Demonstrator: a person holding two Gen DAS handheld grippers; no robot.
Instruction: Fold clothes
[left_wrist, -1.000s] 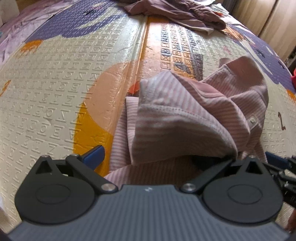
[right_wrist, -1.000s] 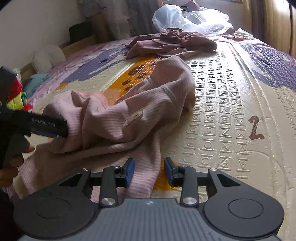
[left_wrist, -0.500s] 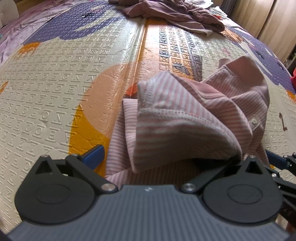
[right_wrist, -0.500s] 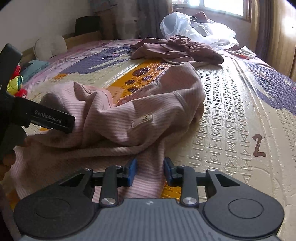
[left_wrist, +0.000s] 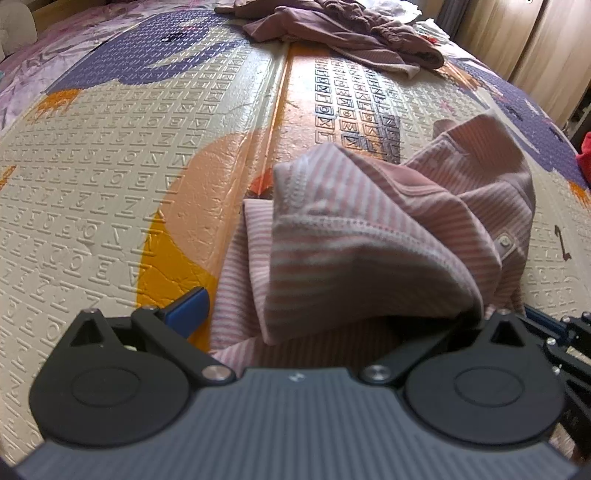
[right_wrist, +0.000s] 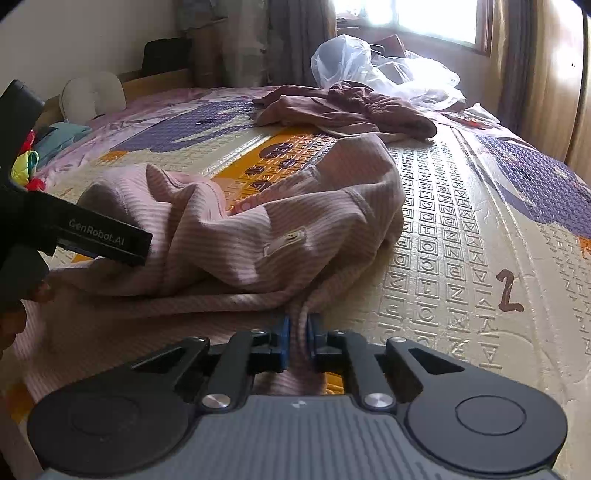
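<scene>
The pink striped top (right_wrist: 258, 236) lies crumpled in a heap on the play mat (right_wrist: 443, 229) that covers the bed, near its front edge, well apart from the brown garment (right_wrist: 347, 110) farther back.

The right hand-held gripper (right_wrist: 297, 338) is closing on a thin pinch of the top's lower edge; cloth sits between the blue pads and they look pressed on it. The left hand-held gripper (left_wrist: 332, 306) has its jaws spread wide, one blue finger (left_wrist: 188, 306) bare over the mat and the other hidden under a fold, so it grips nothing, though cloth lies draped between.

Risks, as I judge them:
- The right pinch is narrow and close to the hem. A quick pull could slip it free, or lift one layer only and leave the heap twisted.
- If the left closes where it stands, it may catch several layers at once, since the folds are piled over its jaws. The top would then not spread flat.
- Pulling with the right alone would drag the whole heap across the mat instead of opening it.
- The two tools sit near each other and could collide.
</scene>
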